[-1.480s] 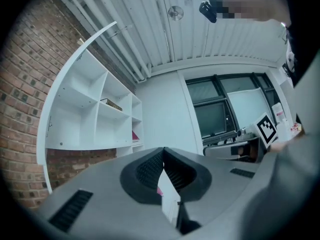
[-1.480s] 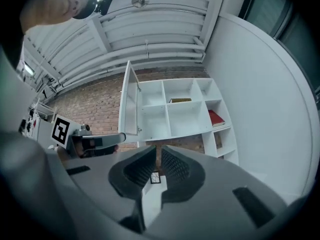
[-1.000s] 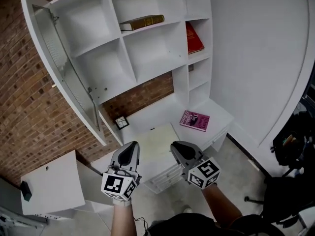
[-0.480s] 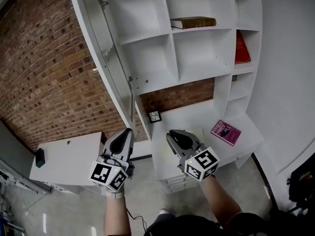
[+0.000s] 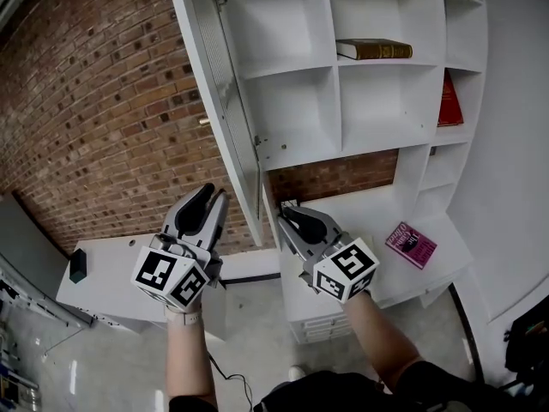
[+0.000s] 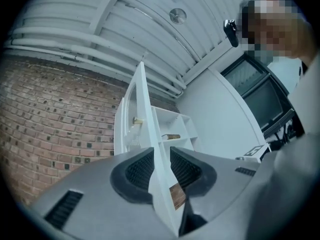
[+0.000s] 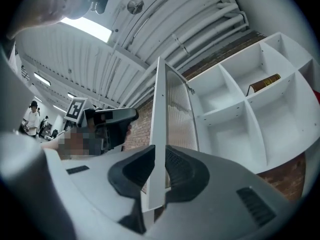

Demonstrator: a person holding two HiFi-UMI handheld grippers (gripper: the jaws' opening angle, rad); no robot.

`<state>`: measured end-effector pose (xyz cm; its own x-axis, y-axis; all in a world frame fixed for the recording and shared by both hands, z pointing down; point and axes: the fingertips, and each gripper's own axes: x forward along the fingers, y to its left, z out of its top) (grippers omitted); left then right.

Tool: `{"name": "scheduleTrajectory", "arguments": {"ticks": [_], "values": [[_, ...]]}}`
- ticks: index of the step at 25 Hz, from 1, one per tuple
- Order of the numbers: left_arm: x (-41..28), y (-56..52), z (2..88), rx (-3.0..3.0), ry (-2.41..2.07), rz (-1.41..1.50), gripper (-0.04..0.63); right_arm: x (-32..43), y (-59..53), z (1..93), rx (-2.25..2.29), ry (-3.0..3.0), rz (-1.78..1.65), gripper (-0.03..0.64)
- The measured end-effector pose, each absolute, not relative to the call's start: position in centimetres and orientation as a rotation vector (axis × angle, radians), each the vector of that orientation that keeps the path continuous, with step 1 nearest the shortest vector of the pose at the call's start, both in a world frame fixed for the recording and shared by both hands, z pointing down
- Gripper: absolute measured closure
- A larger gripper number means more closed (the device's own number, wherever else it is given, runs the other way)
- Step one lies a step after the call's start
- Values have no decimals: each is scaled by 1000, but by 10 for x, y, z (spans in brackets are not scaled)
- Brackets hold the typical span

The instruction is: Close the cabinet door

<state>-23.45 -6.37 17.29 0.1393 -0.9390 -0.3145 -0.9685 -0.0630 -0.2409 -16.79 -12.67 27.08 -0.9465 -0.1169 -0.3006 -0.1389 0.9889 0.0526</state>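
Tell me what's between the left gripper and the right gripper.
The lower end of the open cabinet door hangs between the left gripper and the right gripper, seen in the head view.

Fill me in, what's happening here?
A person holds a gripper in each hand near the lower end of the white cabinet door, which stands wide open. The left gripper is on its outer side, its fingers have just been opening with nothing gripped; the right gripper is on the shelf side, fingers together. Neither appears to touch the door yet.

Both forearms reach forward, the grippers tilted upward. The left gripper (image 5: 214,196) has empty jaws that have just been opening. The right gripper (image 5: 287,215) has its jaws together.
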Motion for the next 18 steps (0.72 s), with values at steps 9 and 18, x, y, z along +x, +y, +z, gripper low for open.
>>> {"name": "scheduleTrajectory", "arguments": {"ticks": [9, 18], "values": [[-246, -85, 120, -2083, 1743, 112, 463, -215, -115, 238, -63, 2847, 174, 454], [-248, -106, 114, -2161, 1690, 109, 463, -242, -119, 231, -89, 2862, 205, 413]]}}
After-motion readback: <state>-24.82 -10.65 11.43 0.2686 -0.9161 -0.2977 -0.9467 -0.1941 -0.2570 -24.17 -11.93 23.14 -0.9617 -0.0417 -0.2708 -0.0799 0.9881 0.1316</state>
